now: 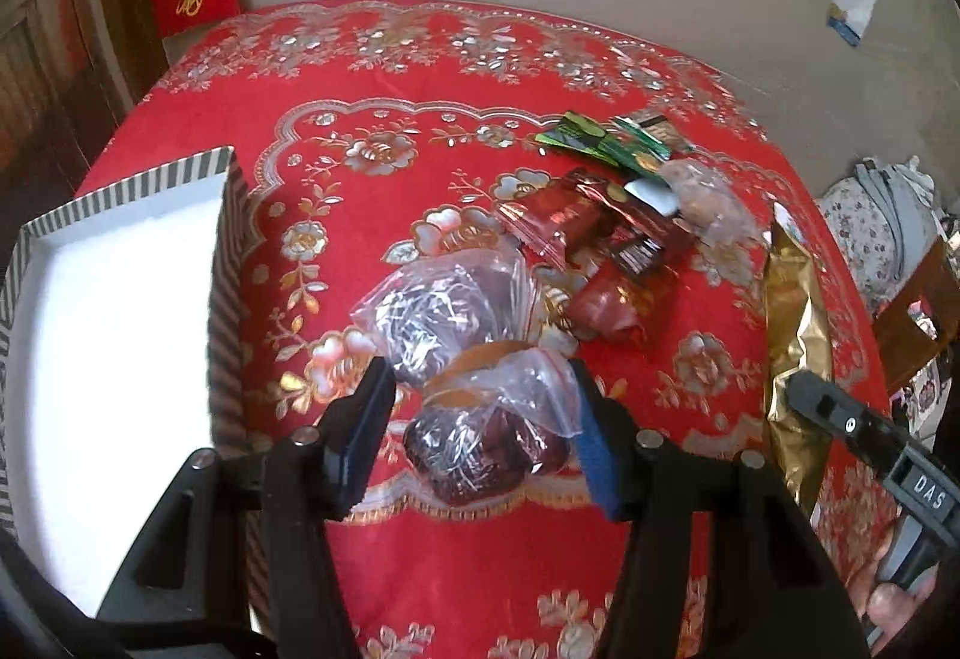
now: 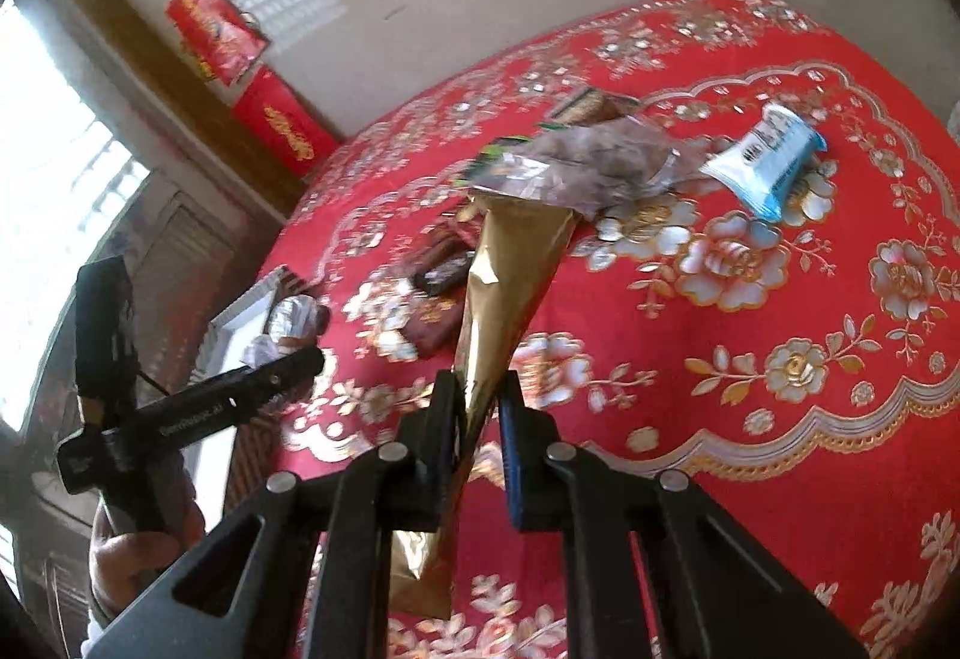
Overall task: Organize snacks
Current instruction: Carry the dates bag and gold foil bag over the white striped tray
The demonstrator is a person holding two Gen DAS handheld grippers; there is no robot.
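Observation:
My left gripper (image 1: 480, 419) is open, its blue pads on either side of a clear bag of dark red dates (image 1: 462, 359) bound by a brown band, lying on the red floral tablecloth (image 1: 420, 59). My right gripper (image 2: 480, 419) is shut on a long gold foil packet (image 2: 504, 287) and holds it above the cloth; the packet also shows in the left wrist view (image 1: 795, 335). A striped box with a white inside (image 1: 114, 311) sits at the left. Dark red snack packets (image 1: 594, 245) and green packets (image 1: 606, 140) lie beyond the dates.
A clear bag of brown snacks (image 2: 600, 161) and a blue-white packet (image 2: 768, 161) lie further back on the cloth. Red boxes (image 2: 252, 77) stand by the wall. The table edge drops off at the right, by folded cloth (image 1: 876, 221).

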